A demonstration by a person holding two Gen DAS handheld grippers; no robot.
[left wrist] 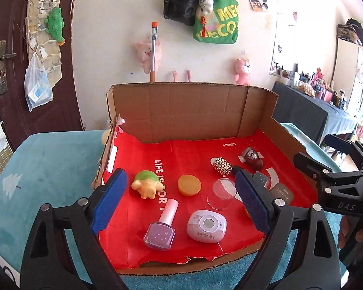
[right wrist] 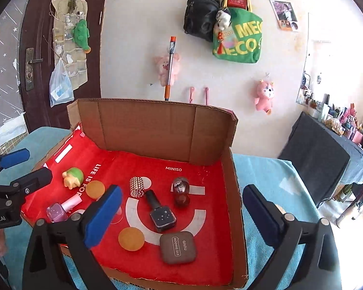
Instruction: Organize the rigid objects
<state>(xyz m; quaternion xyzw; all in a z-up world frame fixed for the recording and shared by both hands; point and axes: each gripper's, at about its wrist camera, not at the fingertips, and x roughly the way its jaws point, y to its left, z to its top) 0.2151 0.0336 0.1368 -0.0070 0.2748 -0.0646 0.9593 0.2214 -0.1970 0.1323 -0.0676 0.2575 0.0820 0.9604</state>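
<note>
A cardboard box (left wrist: pixel 193 111) (right wrist: pixel 145 130) lined in red holds the small items. At its left lie a green-and-yellow turtle toy (left wrist: pixel 145 186) (right wrist: pixel 72 176), an orange disc (left wrist: pixel 189 185) (right wrist: pixel 95 188), a purple nail polish bottle (left wrist: pixel 161 229) (right wrist: pixel 60 209), a clear cup (left wrist: pixel 221 193) and a white compact (left wrist: pixel 206 228). Further right are a rhinestone cylinder (right wrist: pixel 139 186), a black polish bottle (right wrist: pixel 159 211), a dark red bottle (right wrist: pixel 181 191), a second orange disc (right wrist: pixel 131 238) and a brown eyeshadow case (right wrist: pixel 177 247). My left gripper (left wrist: pixel 179 172) (right wrist: pixel 24 168) and right gripper (right wrist: pixel 182 188) (left wrist: pixel 324 154) hover open above the box's near edge, holding nothing.
The box rests on a teal towel (left wrist: pixel 48 169) (right wrist: pixel 266 181). A dark-clothed table (right wrist: pixel 326 159) crowded with bottles stands at the right. A brown door (left wrist: pixel 9 72) is at the left. Bags and plush toys hang on the wall behind.
</note>
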